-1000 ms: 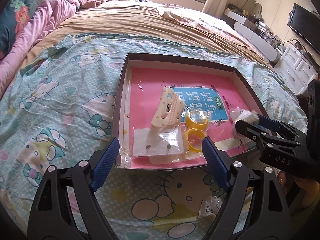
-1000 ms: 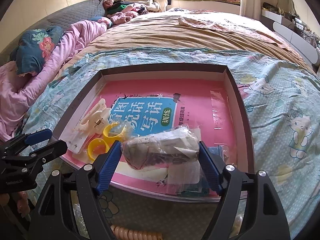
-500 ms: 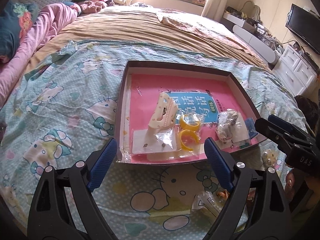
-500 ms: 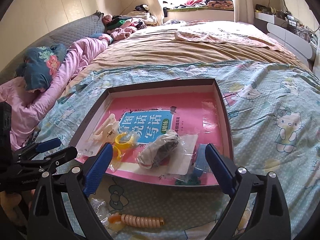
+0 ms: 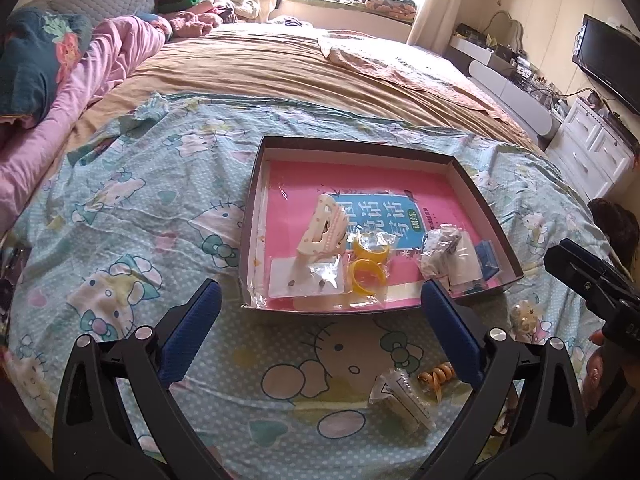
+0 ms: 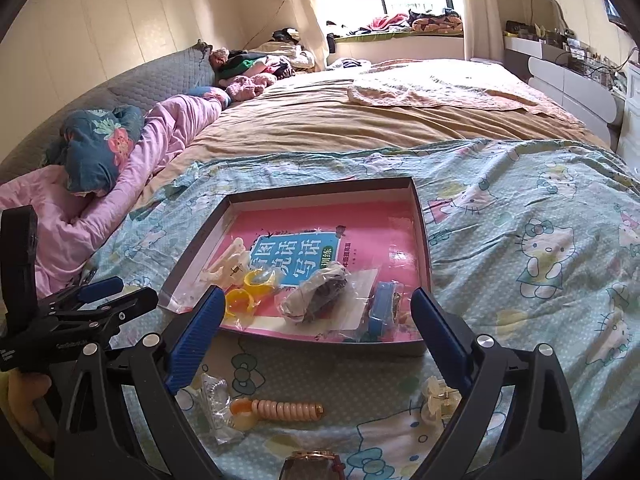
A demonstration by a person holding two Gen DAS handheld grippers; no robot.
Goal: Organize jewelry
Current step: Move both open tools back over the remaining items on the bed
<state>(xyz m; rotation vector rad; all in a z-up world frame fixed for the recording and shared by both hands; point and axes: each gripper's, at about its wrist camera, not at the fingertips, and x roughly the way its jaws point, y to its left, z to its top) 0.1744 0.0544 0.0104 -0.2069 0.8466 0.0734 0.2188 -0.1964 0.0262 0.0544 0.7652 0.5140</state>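
Note:
A dark shallow box (image 5: pixel 472 178) (image 6: pixel 424 216) with a pink book inside lies on the bed. It holds a cream hair claw (image 5: pixel 322 229), yellow rings in a bag (image 5: pixel 366 268), a bagged dark bundle (image 6: pixel 320 292) (image 5: pixel 442 246) and a blue item (image 6: pixel 382 310). On the sheet before the box lie a coiled orange hair tie (image 6: pixel 286 408) (image 5: pixel 436 374), a clear packet (image 5: pixel 400 398) (image 6: pixel 216 400) and a small clear claw clip (image 6: pixel 438 398) (image 5: pixel 524 314). My left gripper (image 5: pixel 320 312) and right gripper (image 6: pixel 316 316) are both open and empty, held back from the box's near edge.
A Hello Kitty sheet (image 5: pixel 132 216) covers the near bed, with a tan blanket (image 5: pixel 280 68) beyond. Pink bedding and pillows (image 5: pixel 60 80) lie at the left. A white dresser and TV (image 5: pixel 600 68) stand at the right. A watch (image 6: pixel 314 464) sits at the bottom edge.
My right gripper let go of the bagged bundle in the box, opened, and pulled back. My left gripper also drew back from the box.

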